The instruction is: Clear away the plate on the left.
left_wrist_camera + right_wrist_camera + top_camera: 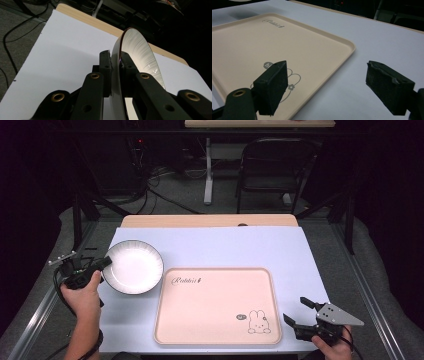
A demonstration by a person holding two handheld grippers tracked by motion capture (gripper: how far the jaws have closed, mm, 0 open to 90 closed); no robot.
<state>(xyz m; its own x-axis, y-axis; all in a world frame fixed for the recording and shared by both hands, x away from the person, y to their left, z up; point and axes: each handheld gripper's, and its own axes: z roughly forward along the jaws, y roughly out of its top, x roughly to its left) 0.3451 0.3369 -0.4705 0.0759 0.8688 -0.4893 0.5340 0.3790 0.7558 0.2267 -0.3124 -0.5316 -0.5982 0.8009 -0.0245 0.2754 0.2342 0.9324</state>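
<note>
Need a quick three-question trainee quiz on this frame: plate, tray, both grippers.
1. True or false: the left gripper has its fingers closed on the rim of the white plate.
2. Multiple choice: the right gripper is A) shut on the tray, B) open and holding nothing, C) shut on the plate.
3. Fill in: the plate sits to the ___ of the pink tray in the high view, on the white table cover.

Key: 1 true; 2 B; 3 upper left.
</note>
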